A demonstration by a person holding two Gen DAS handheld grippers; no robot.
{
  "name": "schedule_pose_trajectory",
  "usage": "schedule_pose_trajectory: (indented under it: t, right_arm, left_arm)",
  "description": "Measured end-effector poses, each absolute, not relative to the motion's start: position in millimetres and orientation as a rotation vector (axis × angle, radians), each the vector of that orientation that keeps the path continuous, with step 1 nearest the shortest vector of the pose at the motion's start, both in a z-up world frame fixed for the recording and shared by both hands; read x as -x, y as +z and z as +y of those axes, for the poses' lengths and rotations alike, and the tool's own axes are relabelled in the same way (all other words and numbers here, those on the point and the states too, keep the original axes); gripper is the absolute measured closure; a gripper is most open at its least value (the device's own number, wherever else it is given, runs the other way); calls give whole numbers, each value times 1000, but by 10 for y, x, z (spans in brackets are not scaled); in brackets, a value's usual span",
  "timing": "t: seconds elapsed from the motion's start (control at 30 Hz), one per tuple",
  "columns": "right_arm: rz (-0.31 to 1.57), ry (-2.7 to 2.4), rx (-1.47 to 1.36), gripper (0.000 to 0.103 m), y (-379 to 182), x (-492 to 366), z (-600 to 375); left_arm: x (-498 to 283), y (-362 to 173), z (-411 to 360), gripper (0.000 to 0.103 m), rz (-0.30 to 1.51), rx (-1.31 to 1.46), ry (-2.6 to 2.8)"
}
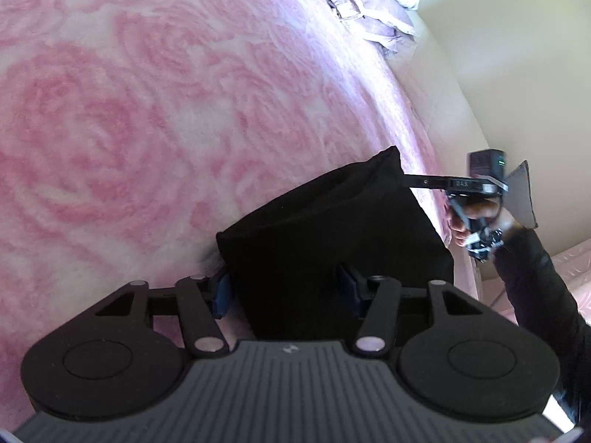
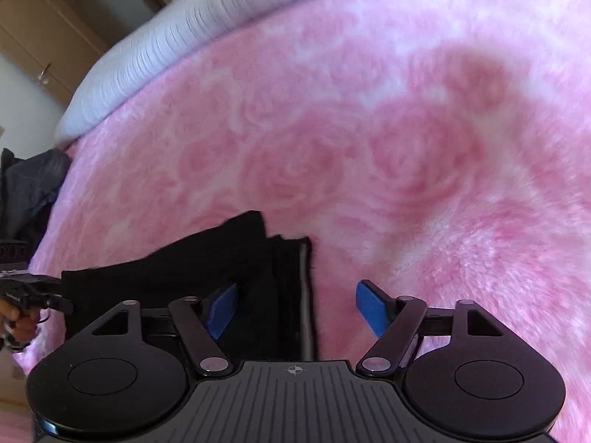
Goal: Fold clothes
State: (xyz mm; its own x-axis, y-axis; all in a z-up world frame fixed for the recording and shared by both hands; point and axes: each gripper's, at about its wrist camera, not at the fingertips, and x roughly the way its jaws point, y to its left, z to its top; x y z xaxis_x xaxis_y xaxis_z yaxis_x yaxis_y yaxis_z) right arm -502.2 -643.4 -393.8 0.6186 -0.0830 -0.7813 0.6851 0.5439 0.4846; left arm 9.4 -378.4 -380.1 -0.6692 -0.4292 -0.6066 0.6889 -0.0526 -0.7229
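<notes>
**Black garment lies folded on the pink bed, both tongs spread above it**

A bed fills both views, covered by a fluffy pink blanket with a large rose pattern. A white ribbed cover runs along the bed's far edge in the right wrist view, with wooden cupboard doors beyond it. In the left wrist view a cream wall stands past the bed, and a bundle of pale lilac and white cloth sits at the far end of the bed.

The black garment lies on the blanket near the bed's edge as a compact folded pile. In the right wrist view its stacked layers show at one end, squared off along a straight edge.

The left tongs hang over the near part of the garment with their blue pads apart; one pad sits at the garment's edge and the other over the cloth, neither pressing it. The right tongs are spread wide, one blue pad over the black cloth and the other over bare blanket, gripping nothing.

From the left wrist view, the right tongs reach in toward the garment's far corner, held by a hand in a dark sleeve.
</notes>
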Motion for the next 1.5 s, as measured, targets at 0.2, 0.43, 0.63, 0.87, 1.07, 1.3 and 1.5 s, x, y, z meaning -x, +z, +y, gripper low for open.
schedule_pose_trajectory:
  t: [0.2,0.43,0.63,0.87,1.07,1.3,1.5]
  right_arm:
    - [715,-355,-964,15,-4075,5063,-6590]
    - [733,-335,-944,67,-4074,4897,-6498]
    - [634,-396,-800,84,-3510,4822,-6277]
    - [327,-428,-527,85,-2450,4730,-5848]
    - [219,-394,-279,84,-2407,4864,-4813]
    - [532,-387,-354,76,-3652,5007,-3432]
    - [578,-551,-338,75,-3696,5365,-2670]
  left_arm:
    - [-141,-3867,-3731,67,1423,-245,-1849]
    - [-44,-3715,-3642,86,1270,-299,-1900]
    - [-45,-3190,-3630,92,1059,-326,-1969]
    - [-214,-1743,-3197,92,479,-302,-2011]
    - [-44,-1618,-2058,91,83,-457,-2025]
    - [122,-3044,-915,87,314,-875,-2001]
    - [-6,-3127,-338,87,401,-859,-1944]
